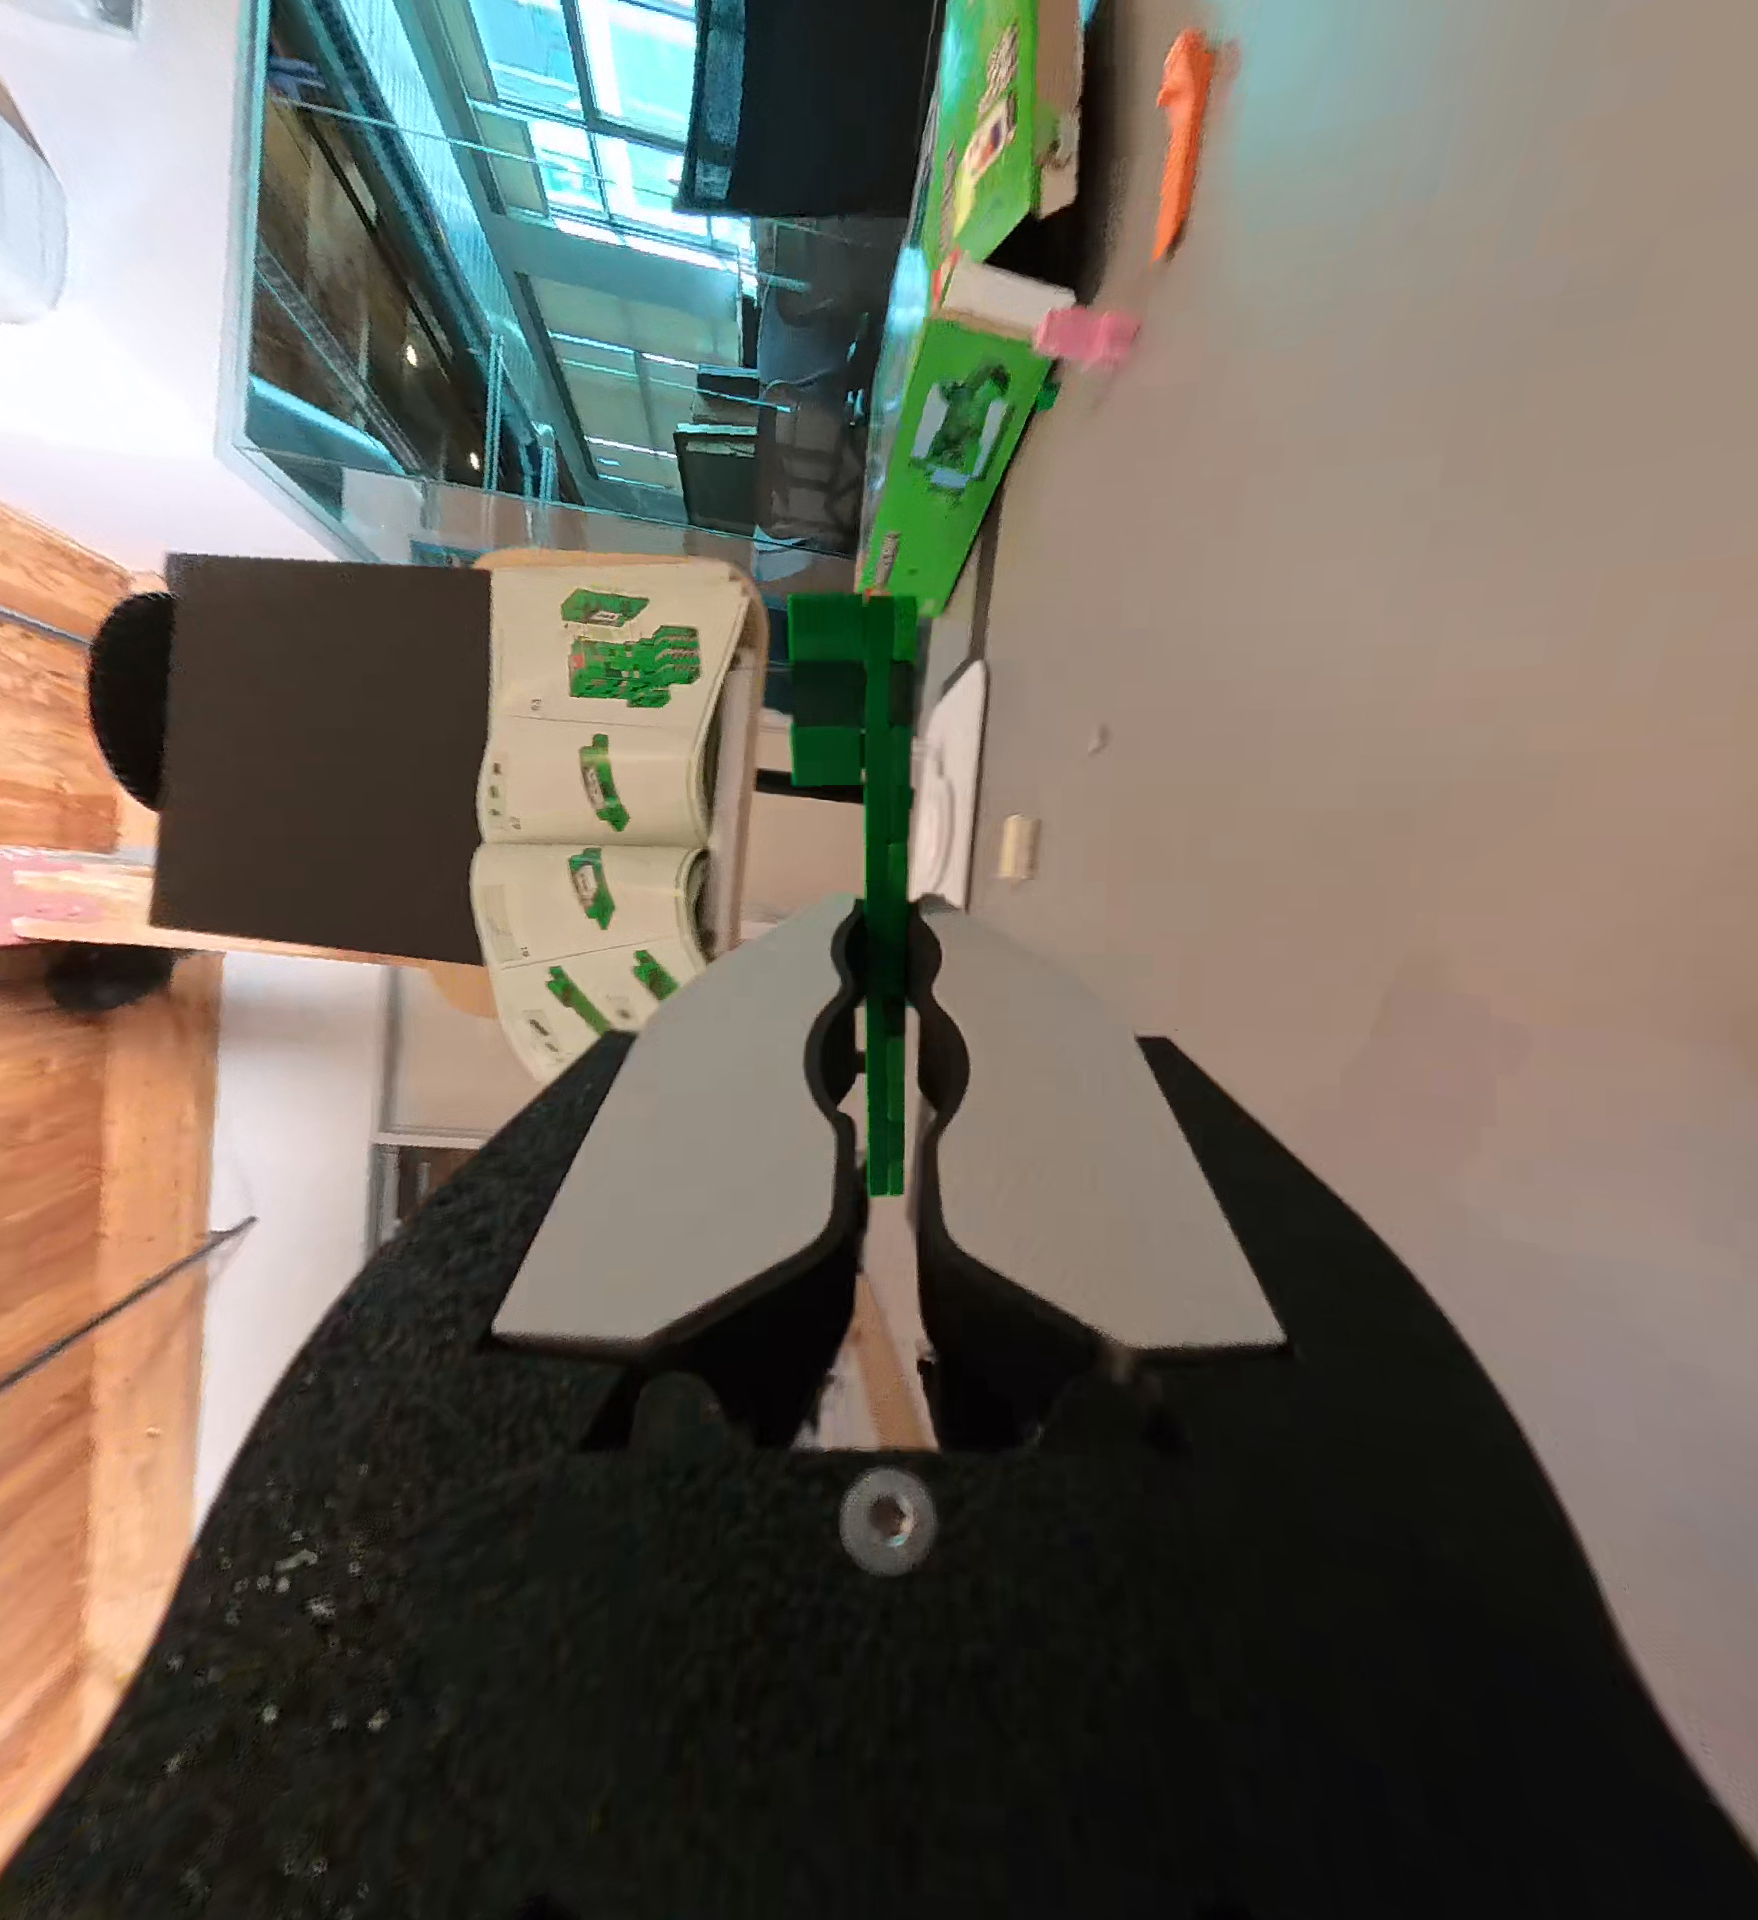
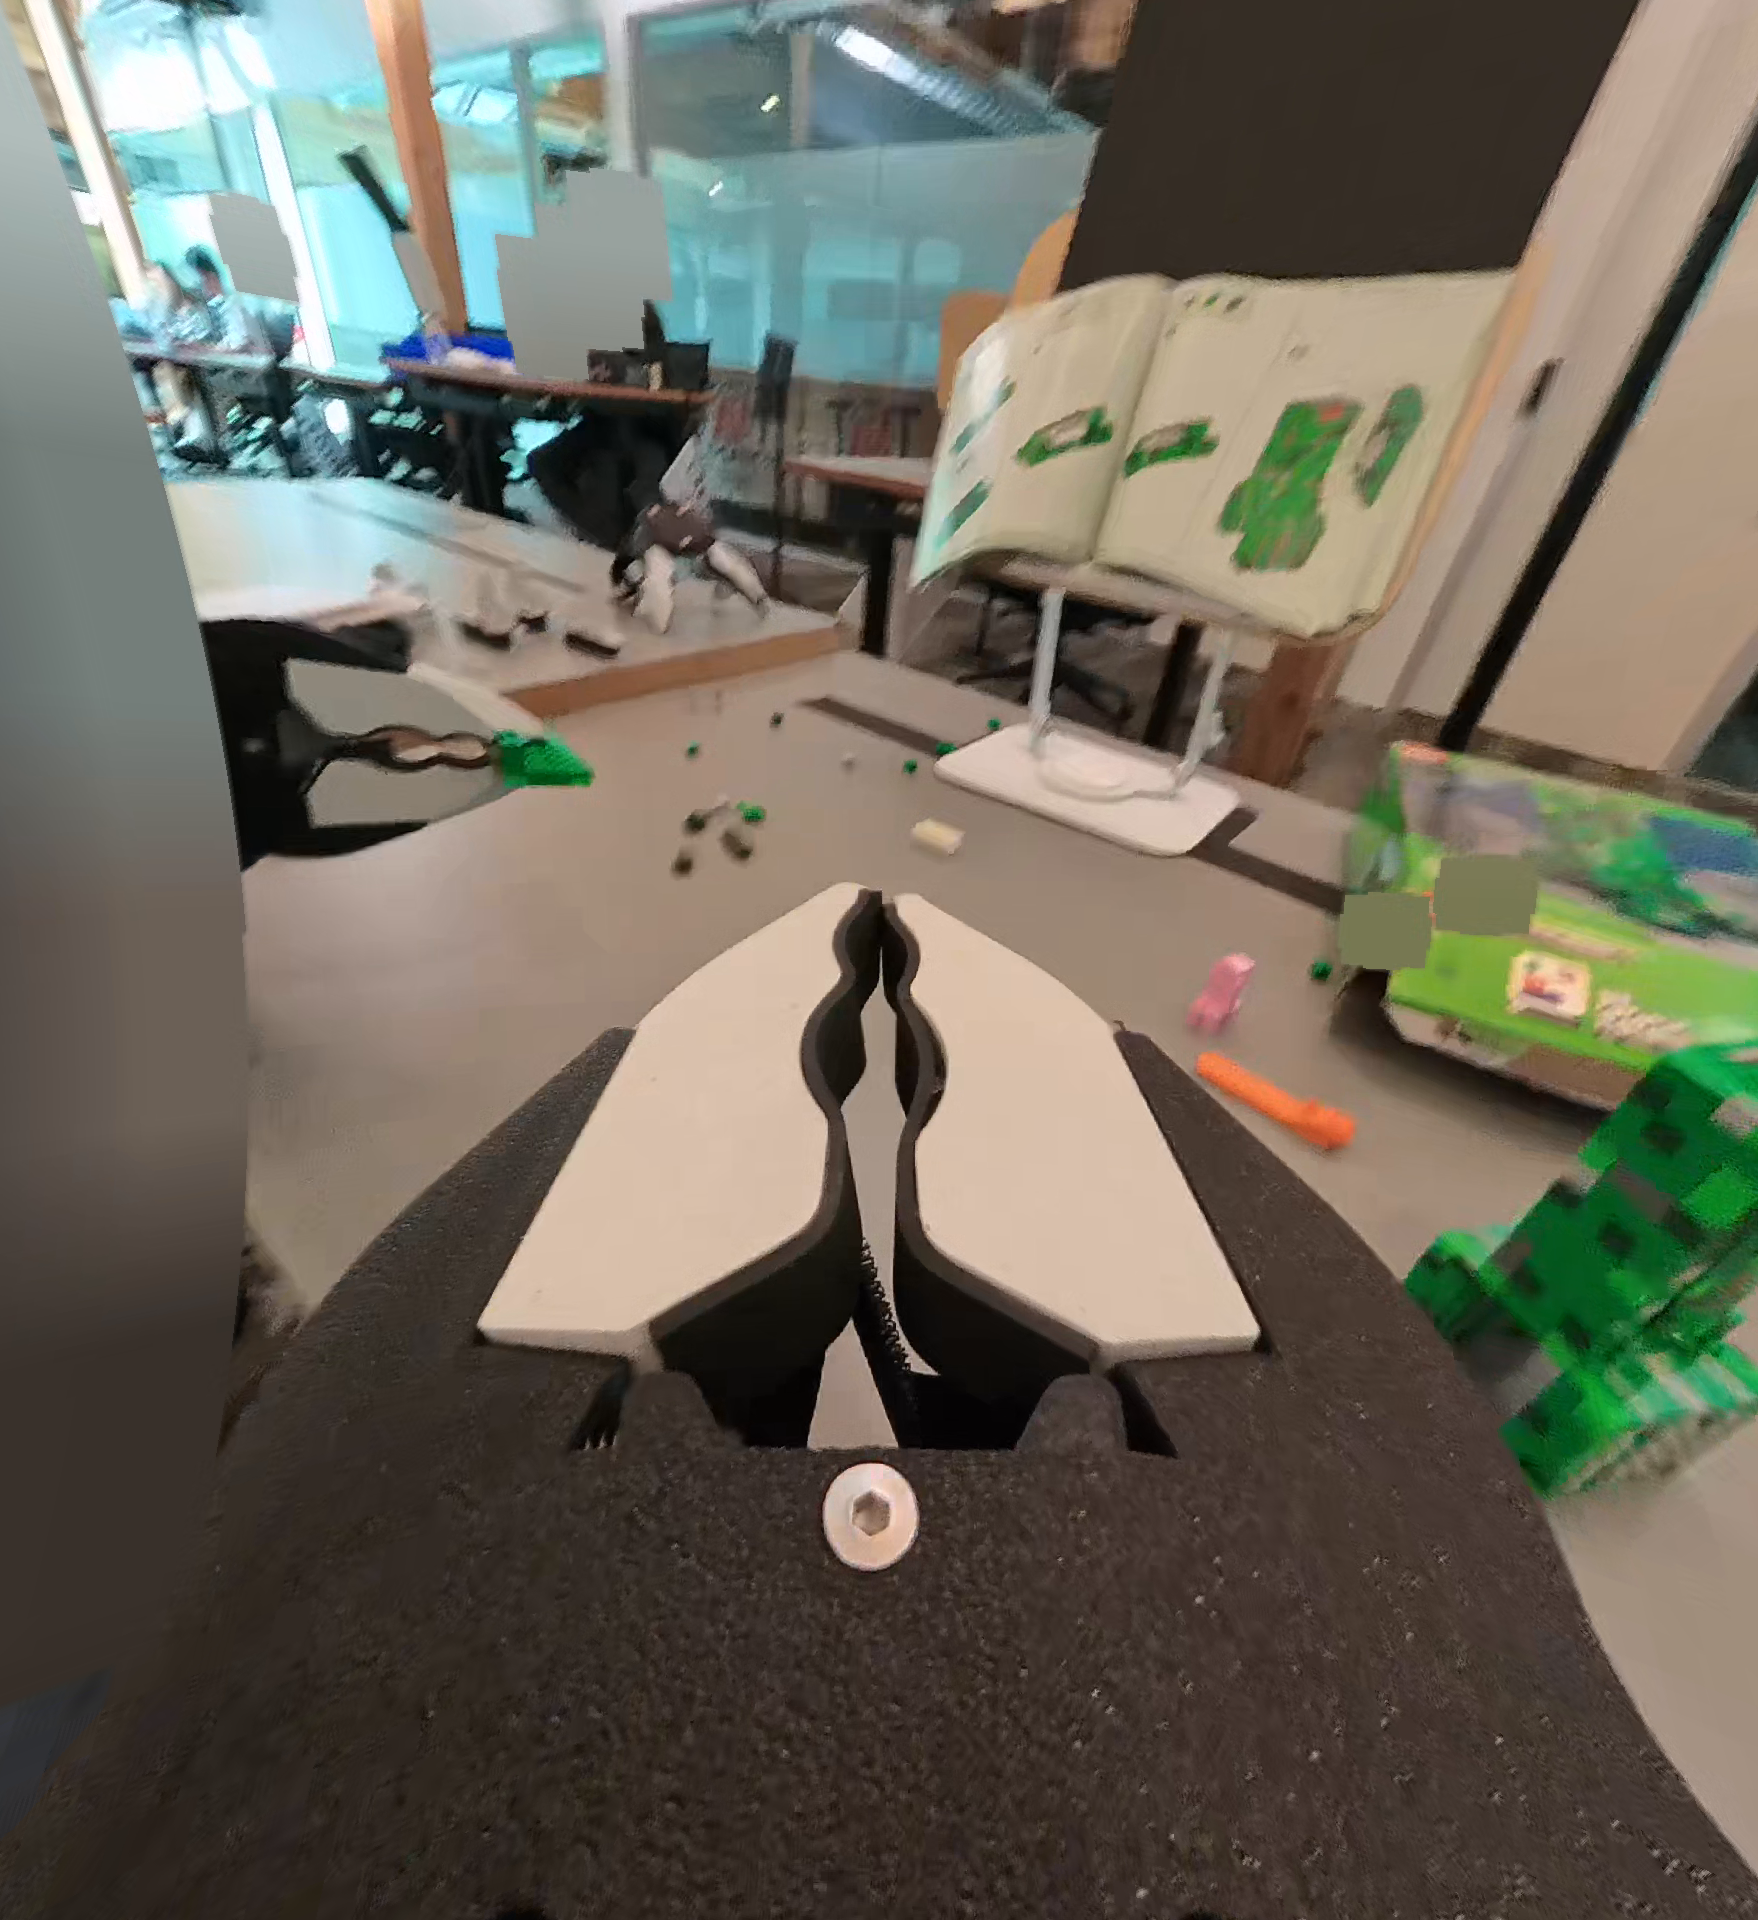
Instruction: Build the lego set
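1. The left gripper (image 1: 885, 925) is rolled sideways: in its own view the table (image 1: 1426, 935) runs up the right of the frame. Its fingers are clamped on a flat green lego plate assembly (image 1: 880, 831), which projects past the tips at frame centre.
2. The right gripper (image 2: 880, 904) is held level above the table, fingers together at the tips, holding nothing.
3. Only the right wrist view shows the large green lego figure (image 2: 1633, 1268) at the right edge, loose lego pieces (image 2: 719, 821) at centre, and the left gripper at mid-left.
4. Both views show the instruction booklet (image 2: 1207, 447), the green box (image 2: 1602, 935), the orange tool (image 2: 1275, 1099) and the pink piece (image 2: 1223, 989).
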A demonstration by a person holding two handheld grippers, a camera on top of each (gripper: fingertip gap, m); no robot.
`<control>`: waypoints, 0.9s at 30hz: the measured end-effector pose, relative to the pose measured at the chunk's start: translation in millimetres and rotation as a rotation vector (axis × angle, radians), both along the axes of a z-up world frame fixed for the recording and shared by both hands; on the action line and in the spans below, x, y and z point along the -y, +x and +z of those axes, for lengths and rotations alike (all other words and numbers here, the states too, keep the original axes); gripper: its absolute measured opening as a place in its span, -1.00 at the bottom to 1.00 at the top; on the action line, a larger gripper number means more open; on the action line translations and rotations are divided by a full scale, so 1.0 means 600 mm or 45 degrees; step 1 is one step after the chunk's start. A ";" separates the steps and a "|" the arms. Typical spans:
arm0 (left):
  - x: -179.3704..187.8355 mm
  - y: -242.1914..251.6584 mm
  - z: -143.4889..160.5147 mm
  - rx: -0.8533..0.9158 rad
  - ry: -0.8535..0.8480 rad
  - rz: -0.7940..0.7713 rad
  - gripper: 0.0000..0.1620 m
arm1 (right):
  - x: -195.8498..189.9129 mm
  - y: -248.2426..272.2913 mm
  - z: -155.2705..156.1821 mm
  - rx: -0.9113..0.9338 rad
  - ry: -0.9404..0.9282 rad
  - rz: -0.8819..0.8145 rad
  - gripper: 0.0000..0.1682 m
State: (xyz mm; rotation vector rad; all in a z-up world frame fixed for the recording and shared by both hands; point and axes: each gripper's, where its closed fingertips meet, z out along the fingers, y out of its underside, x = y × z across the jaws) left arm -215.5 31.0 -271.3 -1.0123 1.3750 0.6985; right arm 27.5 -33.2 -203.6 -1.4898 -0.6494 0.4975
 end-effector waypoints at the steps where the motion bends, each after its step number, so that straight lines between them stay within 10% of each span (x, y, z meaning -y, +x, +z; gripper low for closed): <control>1: -0.018 -0.008 0.012 -0.015 0.024 0.001 -0.93 | -0.021 0.004 0.016 -0.027 0.029 -0.058 -1.00; 15: -0.099 -0.030 0.304 -0.078 -0.037 -0.031 -0.93 | 0.026 0.234 0.387 -0.052 0.023 -0.741 -1.00; 27: -0.125 0.019 0.400 -0.072 -0.003 -0.486 -0.93 | 0.327 0.146 0.443 -0.039 0.035 -1.388 -1.00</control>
